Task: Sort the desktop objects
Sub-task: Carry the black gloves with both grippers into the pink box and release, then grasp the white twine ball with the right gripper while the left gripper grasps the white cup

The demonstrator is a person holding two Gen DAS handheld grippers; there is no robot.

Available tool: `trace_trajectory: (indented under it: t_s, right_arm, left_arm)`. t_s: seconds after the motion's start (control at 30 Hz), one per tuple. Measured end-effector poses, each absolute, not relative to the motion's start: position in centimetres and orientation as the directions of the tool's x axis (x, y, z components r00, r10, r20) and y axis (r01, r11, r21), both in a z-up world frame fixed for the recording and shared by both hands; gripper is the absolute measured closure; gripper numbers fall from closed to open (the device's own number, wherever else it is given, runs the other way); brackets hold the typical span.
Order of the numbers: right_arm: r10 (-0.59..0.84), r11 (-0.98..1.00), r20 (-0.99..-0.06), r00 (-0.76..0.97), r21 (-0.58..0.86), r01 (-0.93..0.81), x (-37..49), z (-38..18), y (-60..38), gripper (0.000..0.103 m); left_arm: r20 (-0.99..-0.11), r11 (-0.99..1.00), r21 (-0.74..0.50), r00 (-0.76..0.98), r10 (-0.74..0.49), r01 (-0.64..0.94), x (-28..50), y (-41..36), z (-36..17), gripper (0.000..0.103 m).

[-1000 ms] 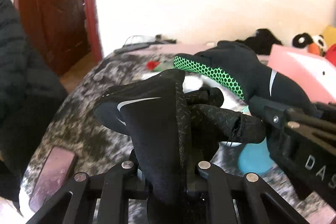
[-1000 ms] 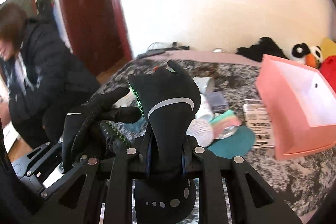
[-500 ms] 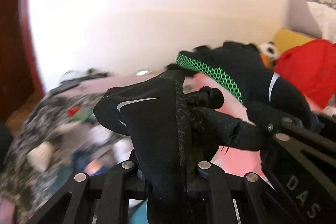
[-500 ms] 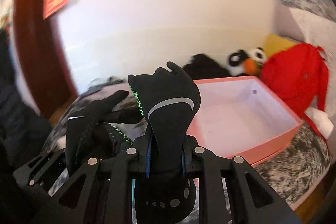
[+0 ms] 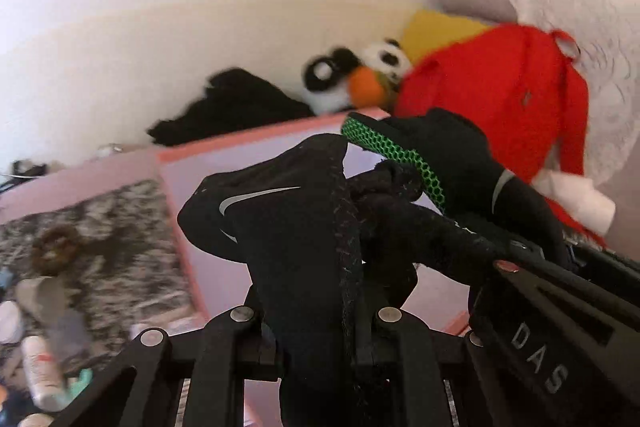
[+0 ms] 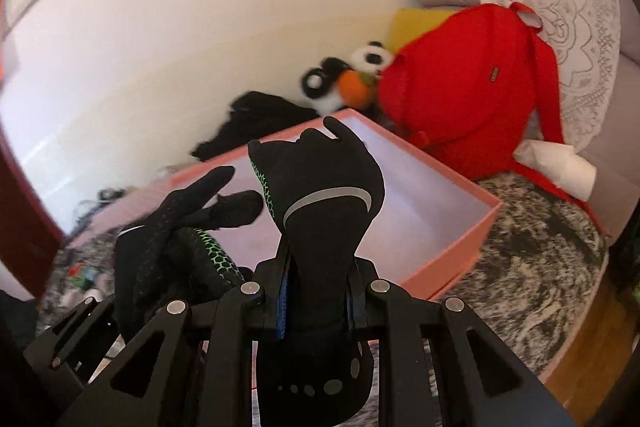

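We hold one black glove in each gripper. Our left gripper (image 5: 316, 323) has its jaws clenched on the left glove (image 5: 296, 227), which carries a pale swoosh mark and stands up between the two fingers. Our right gripper (image 6: 316, 307) has its jaws clenched on the right glove (image 6: 320, 195), the one with a grey curved stripe and a green mesh edge. In the right wrist view the left glove (image 6: 168, 227) is just beside the right one, on its left side, and its fingers reach toward the right glove. In the left wrist view the right glove (image 5: 448, 163) is at the right, and the fingers of the left glove seem to touch it, but we cannot tell this for sure.

Both gloves are in the air in front of the pink box (image 6: 452, 211), which is open and lies on the bed (image 6: 540, 259) with a grey mottled cover. The box is near the wall edge of the bed. Behind the box, at the wall, lie a black cloth (image 6: 256, 123), a panda toy (image 6: 360, 71) and a red backpack (image 6: 464, 95). The backpack leans on a white pillow (image 6: 560, 3) near the corner. At the left edge of the bed, in the left wrist view, we see small things: a brown ring (image 5: 56, 251) and a white bottle (image 5: 40, 371). They are blurred.
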State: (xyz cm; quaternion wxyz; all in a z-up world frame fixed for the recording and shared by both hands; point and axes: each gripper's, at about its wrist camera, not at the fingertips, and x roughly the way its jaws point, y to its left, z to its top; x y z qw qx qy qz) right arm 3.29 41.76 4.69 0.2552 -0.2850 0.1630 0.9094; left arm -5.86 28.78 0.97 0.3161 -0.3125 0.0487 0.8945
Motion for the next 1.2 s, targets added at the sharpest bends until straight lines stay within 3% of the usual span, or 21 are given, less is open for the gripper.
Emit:
trace_trajectory:
  t_s: [0.07,0.17,0.2,0.23,0.3,0.43,0.73,1.03,1.2]
  right_arm:
    - [0.364,-0.811,-0.613,-0.701,0.162,-0.562,2.6,3.8,42.5,0.08]
    - [0.349,-0.809,-0.628,-0.695,0.172,-0.562,1.8,2.7,43.2,0.07]
    - [0.344,-0.81,-0.633,-0.693,0.173,-0.561,1.6,2.4,43.3,0.059]
    - [0.358,-0.804,-0.626,-0.693,0.171,-0.569,1.7,2.4,43.6,0.039]
    - [0.387,-0.791,-0.608,-0.693,0.168,-0.589,2.0,2.5,44.2,0.01]
    - [0.395,-0.778,-0.562,-0.727,0.216,-0.59,3.3,3.3,44.7,0.007]
    - [0.384,-0.792,-0.498,-0.778,0.256,-0.555,4.3,5.5,42.7,0.007]
    - [0.232,-0.888,-0.448,-0.863,0.265,-0.376,2.7,7.1,32.9,0.007]
    - [0.089,-0.923,-0.481,-0.872,0.29,-0.254,0.8,5.8,27.5,0.009]
  left_arm:
    - [-0.606,-0.778,-0.125,-0.574,0.552,-0.616,-6.4,30.7,0.2,0.085]
    - [-0.626,-0.786,-0.14,-0.561,0.541,-0.602,-7.2,32.0,-0.7,0.067]
    - [-0.632,-0.8,-0.142,-0.569,0.526,-0.582,-7.5,31.9,-0.9,0.045]
    - [-0.638,-0.814,-0.145,-0.576,0.511,-0.562,-7.8,31.8,-1.1,0.022]
    - [-0.642,-0.834,-0.155,-0.588,0.492,-0.53,-8.3,31.5,-1.4,0.009]
    - [-0.607,-0.834,-0.197,-0.604,0.516,-0.515,-8.5,30.1,-0.6,0.004]
    - [-0.572,-0.875,-0.154,-0.68,0.458,-0.459,-6.7,27.3,1.6,0.003]
    - [-0.55,-0.939,-0.022,-0.78,0.298,-0.344,-3.6,19.6,2.5,0.003]
    - [-0.579,-0.972,0.02,-0.795,0.181,-0.236,-3.3,13.4,0.8,0.003]
